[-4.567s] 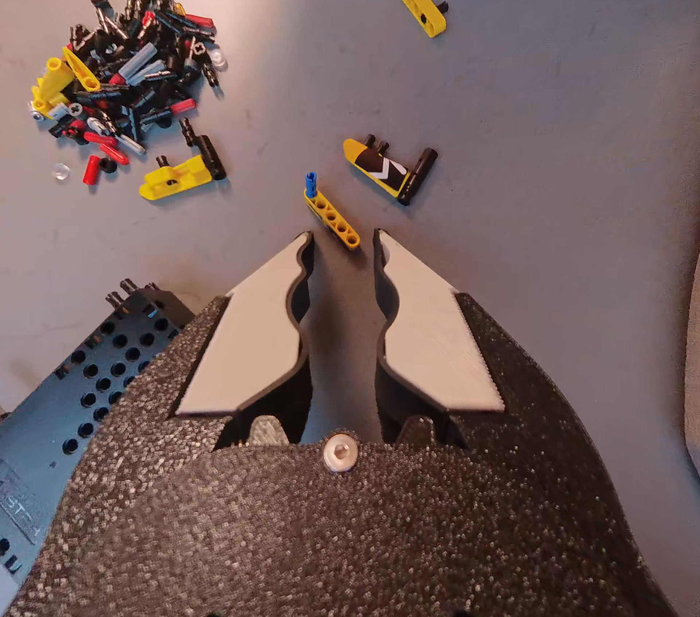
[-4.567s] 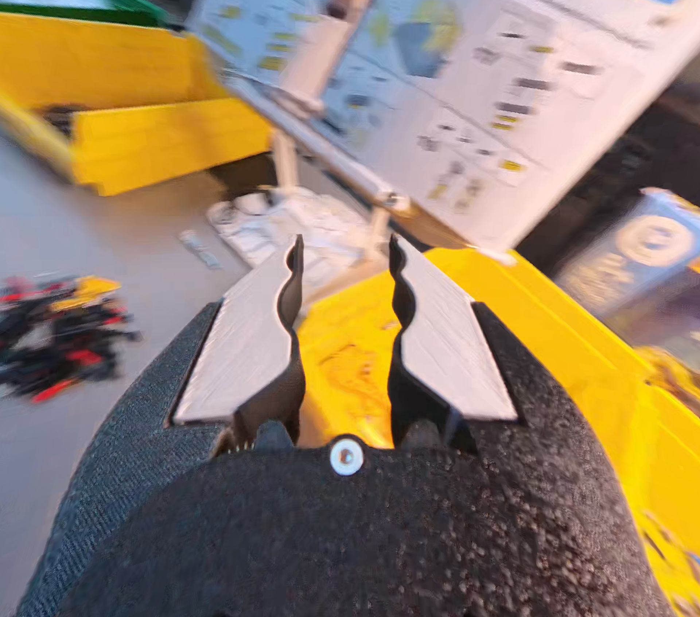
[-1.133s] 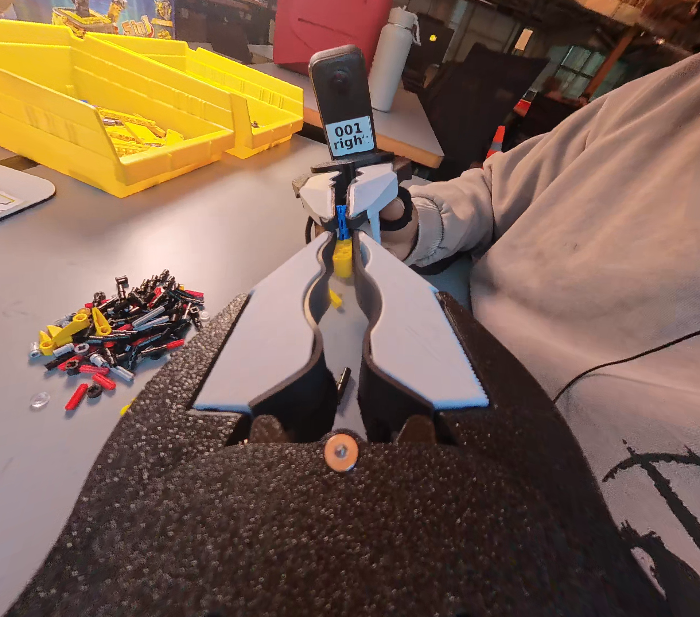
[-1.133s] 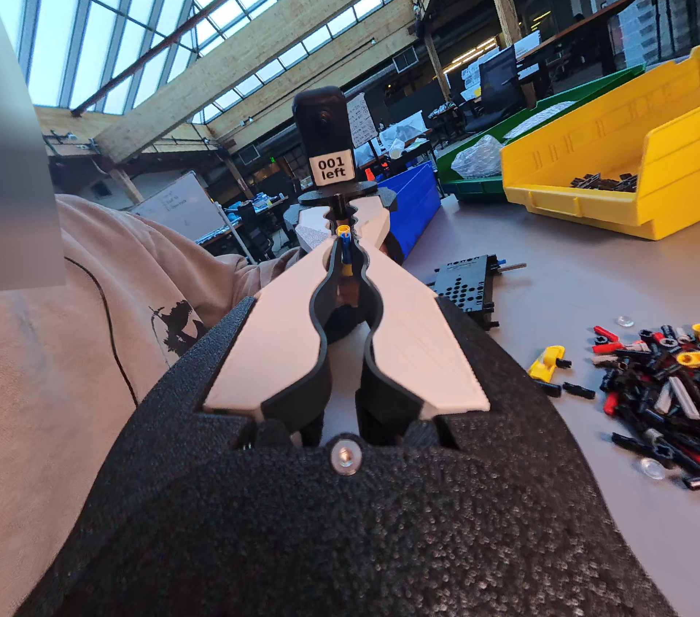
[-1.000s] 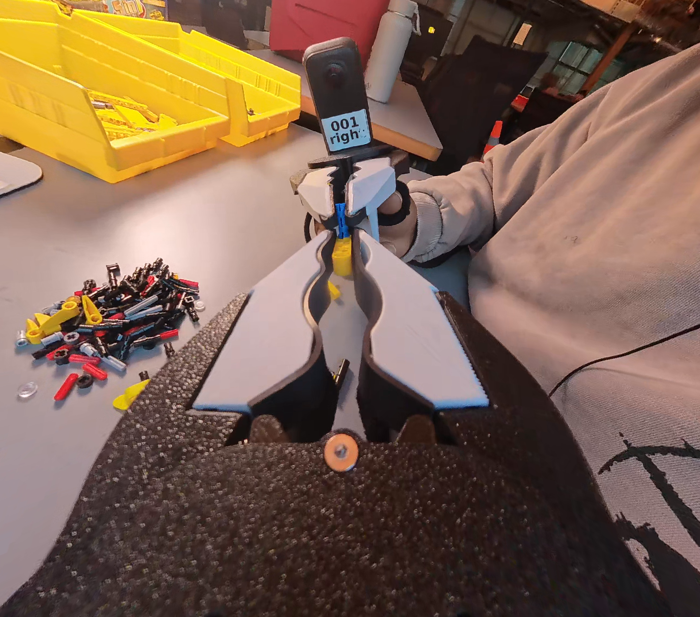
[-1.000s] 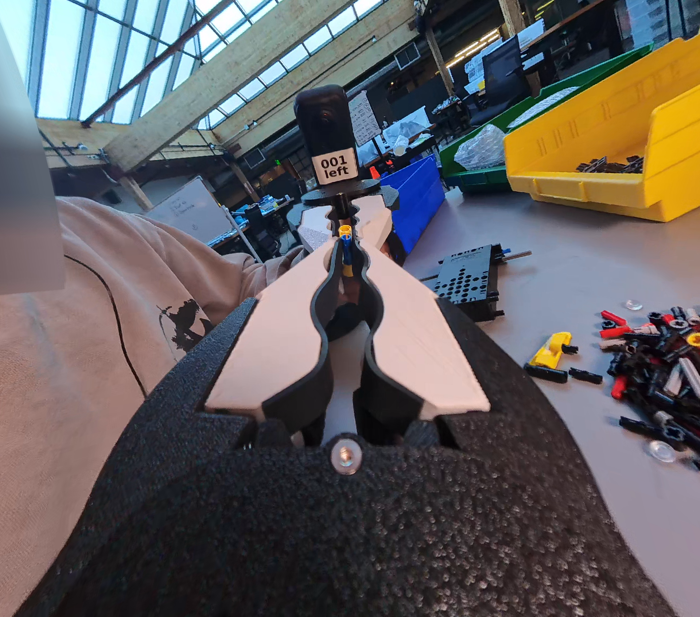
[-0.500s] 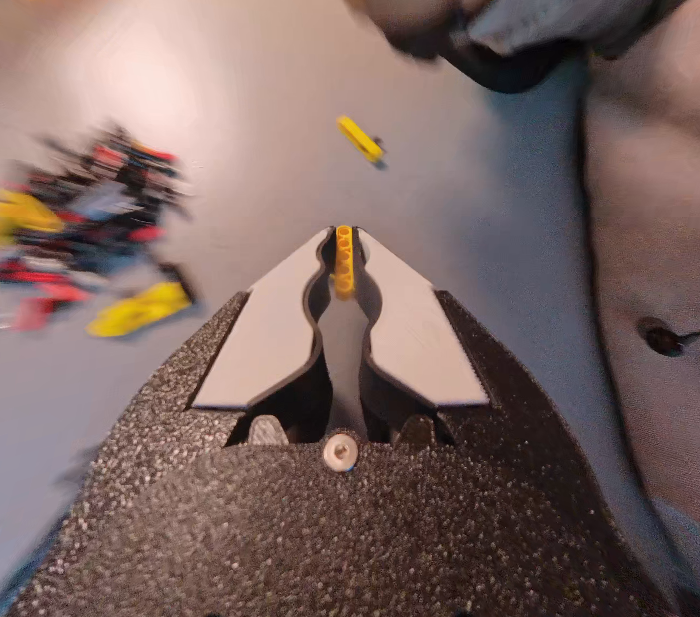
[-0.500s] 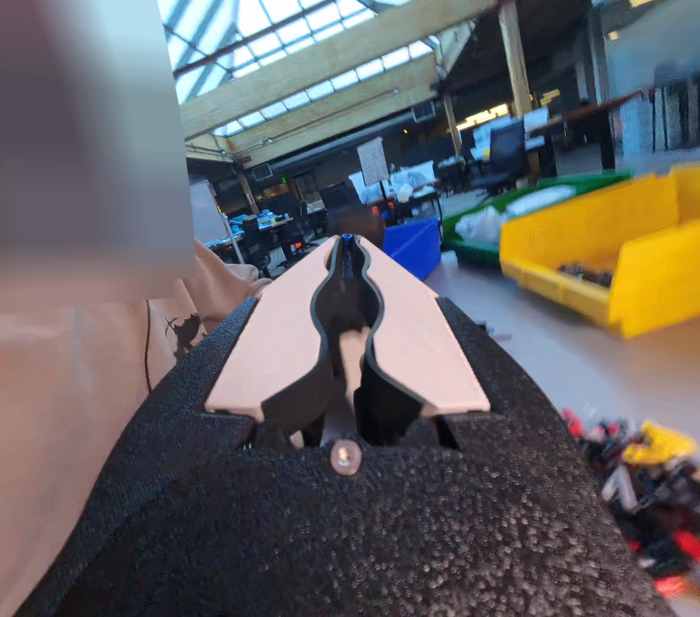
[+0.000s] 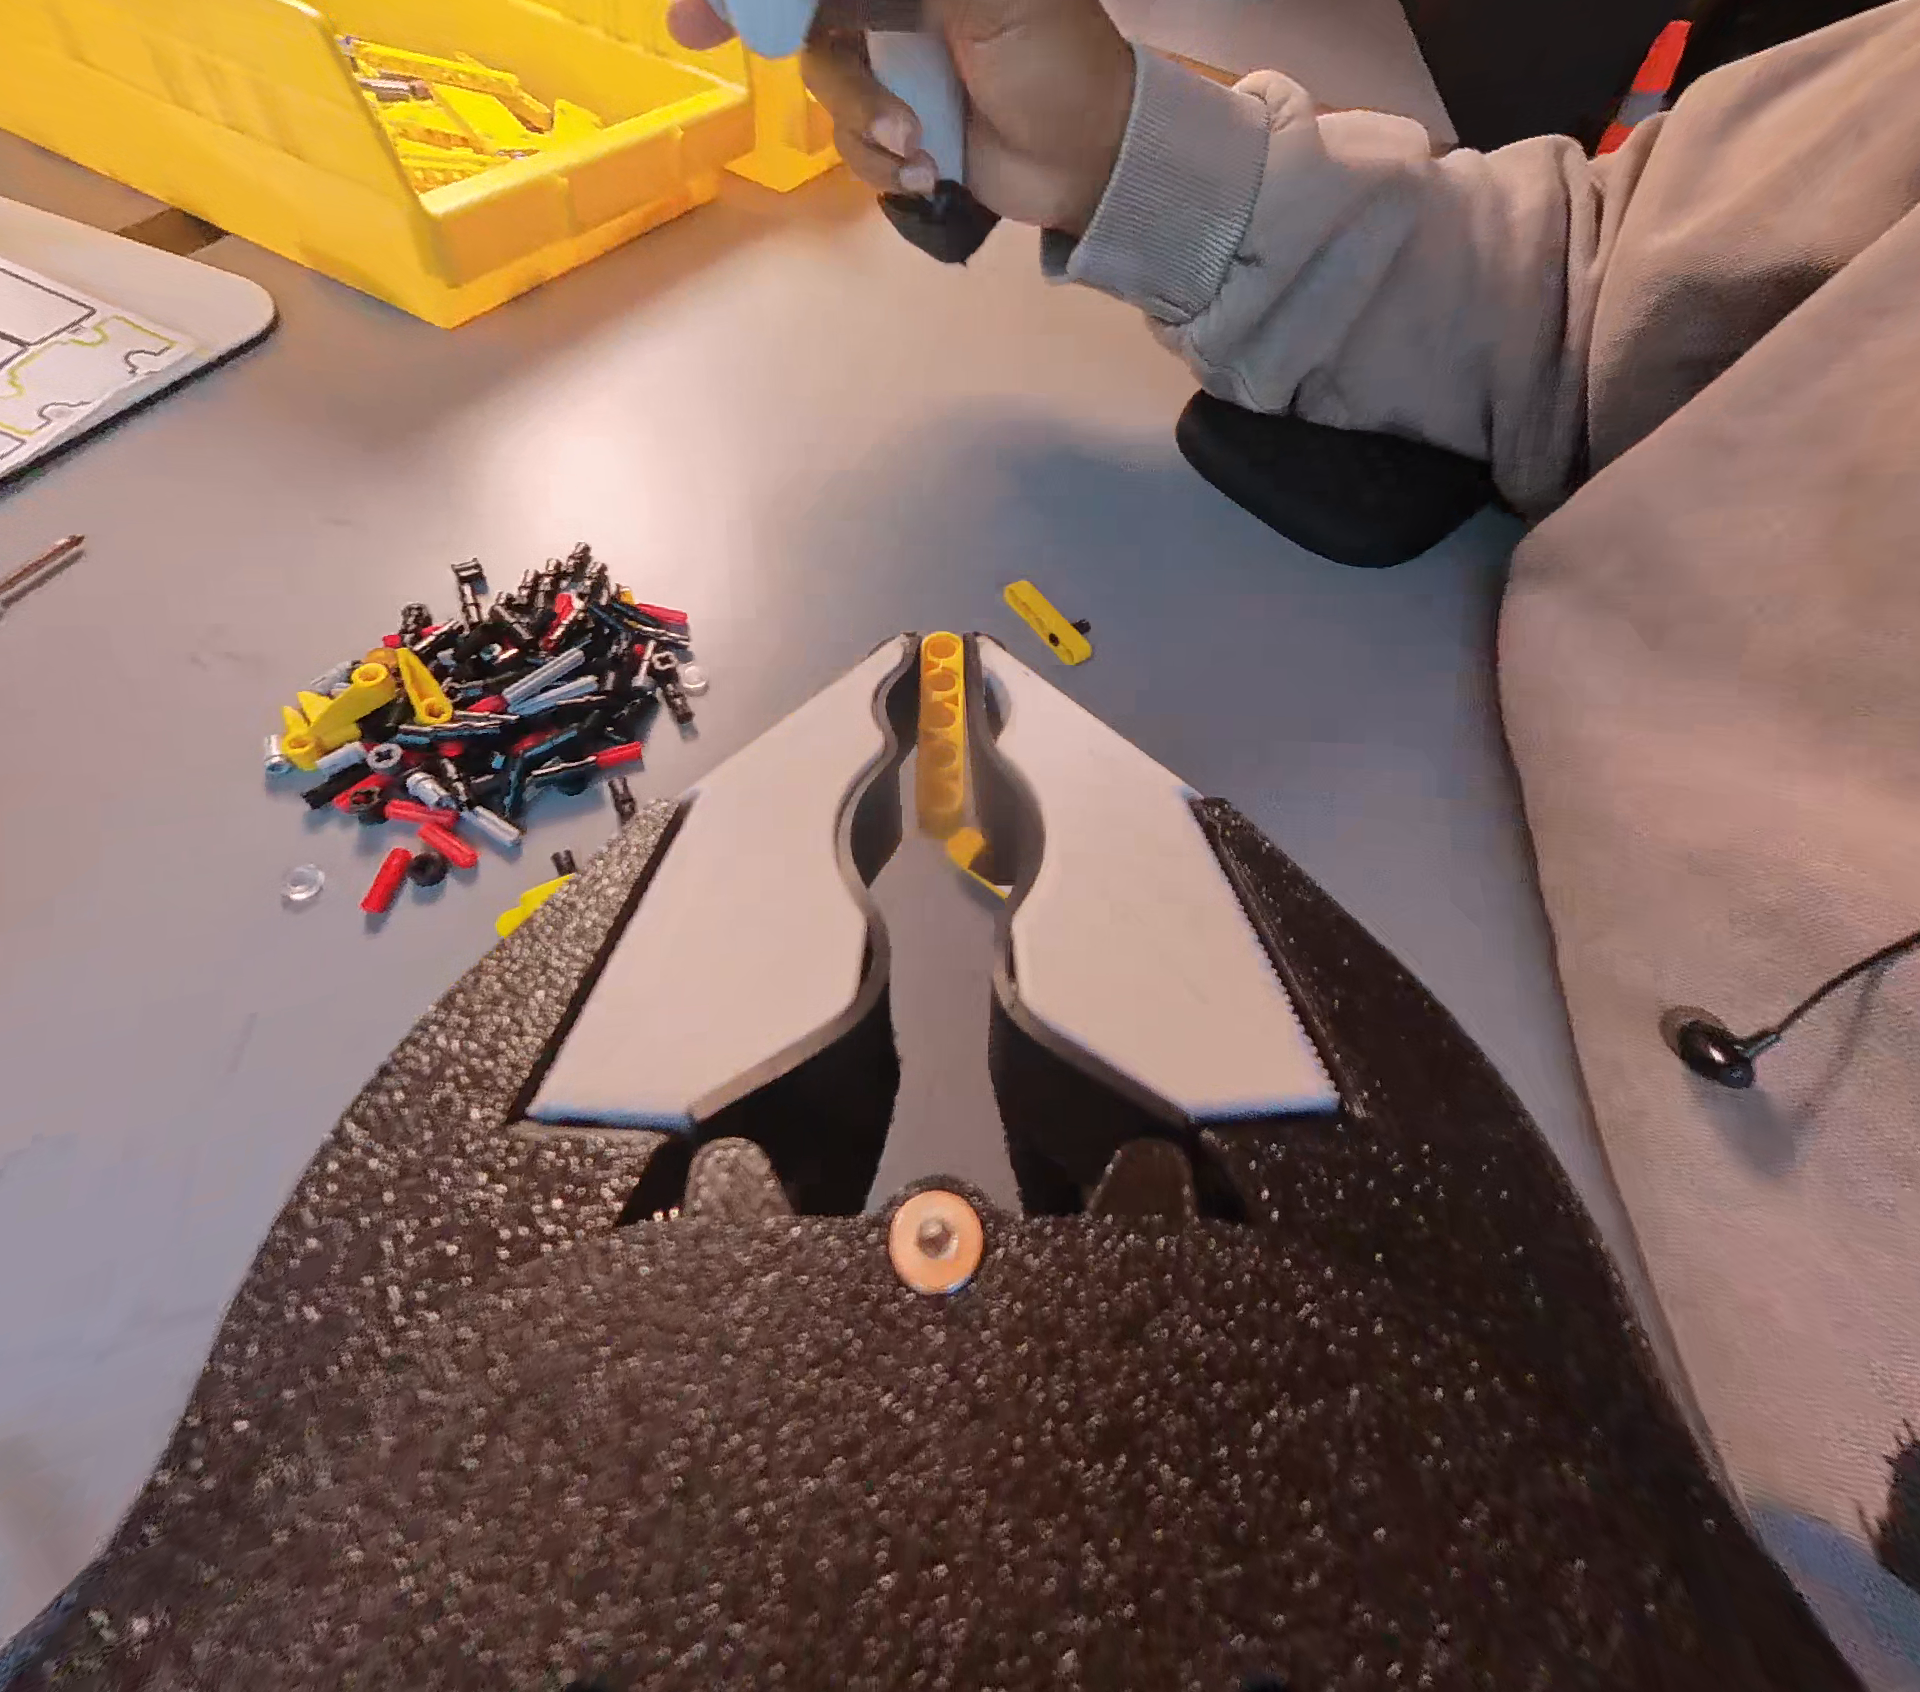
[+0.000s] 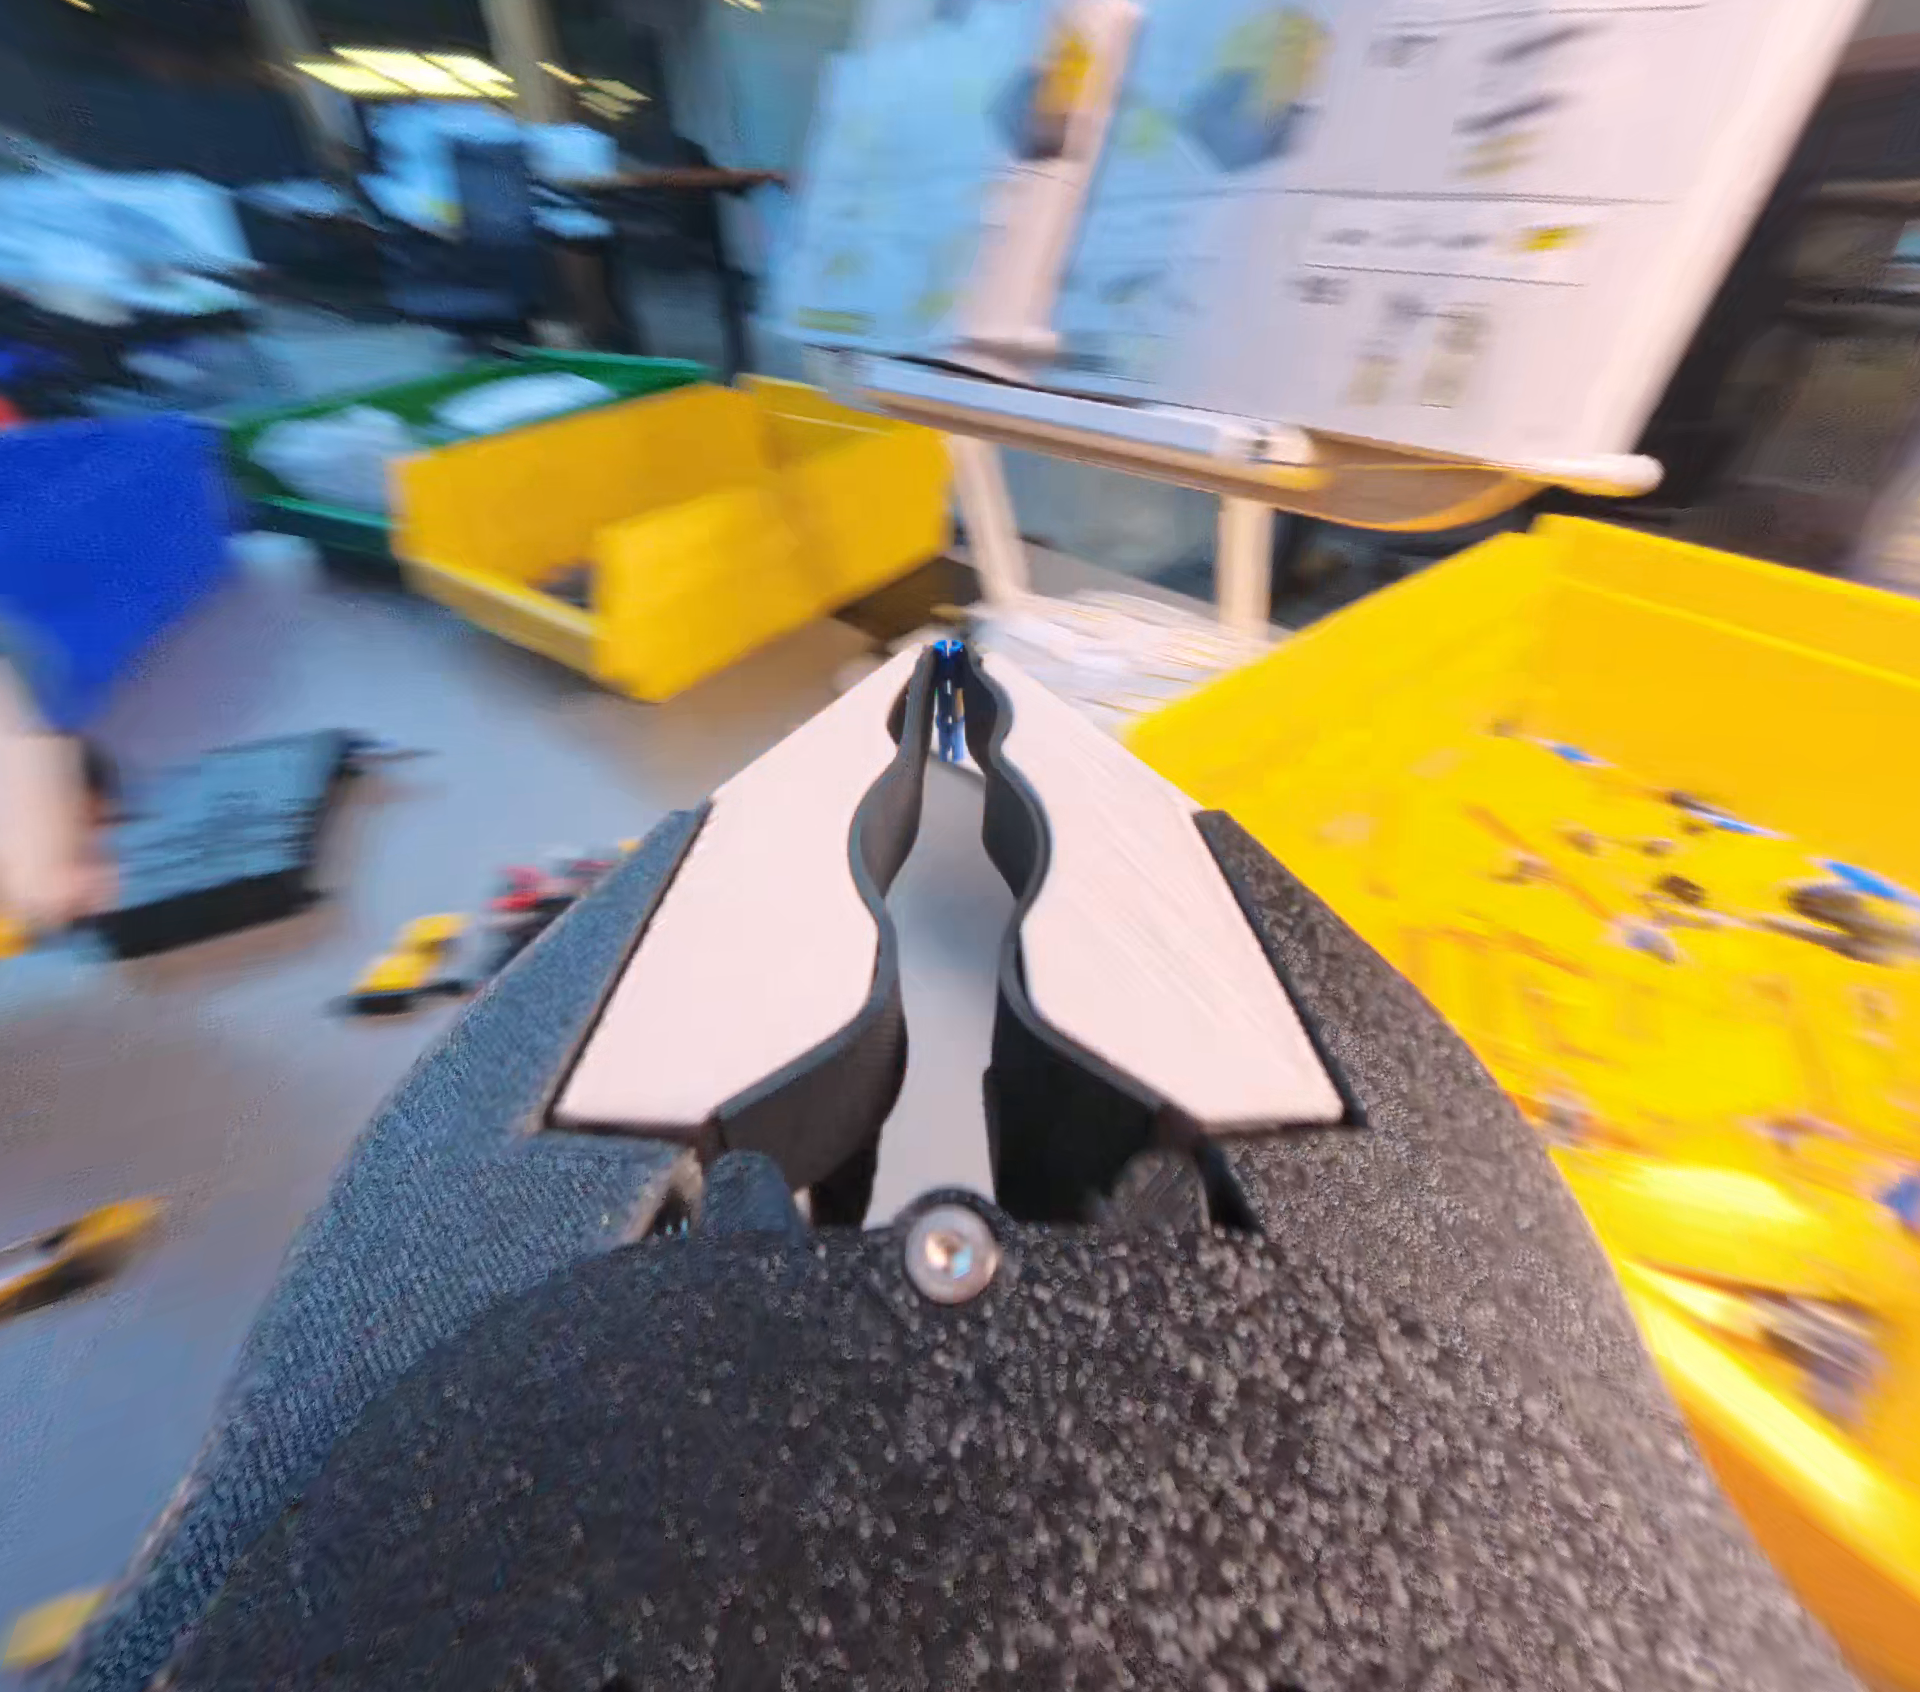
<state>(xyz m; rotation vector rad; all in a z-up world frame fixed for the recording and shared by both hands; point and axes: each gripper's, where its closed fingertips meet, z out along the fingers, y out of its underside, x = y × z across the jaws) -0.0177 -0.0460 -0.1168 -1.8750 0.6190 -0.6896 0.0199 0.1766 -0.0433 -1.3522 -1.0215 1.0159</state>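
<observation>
The left tongs (image 9: 943, 655) are clamped on a yellow beam with holes (image 9: 943, 733), which sits lengthwise between the tips at mid-frame, above the grey surface (image 9: 727, 437). The right tongs (image 10: 948, 668) are pinched together on a small blue pin (image 10: 948, 712); that view is blurred, so the pin's seating is hard to judge. In the left view the right tongs appear at upper centre, held in a hand (image 9: 997, 84), with the blue pin jutting down near the upper left. A pile of small parts (image 9: 488, 707) lies left of centre, a loose yellow piece (image 9: 1047, 636) just right of the left tips, a yellow bin (image 9: 312, 84) at upper left. Both grips look narrow, so keeping steady pressure and moving slowly seems wise.
</observation>
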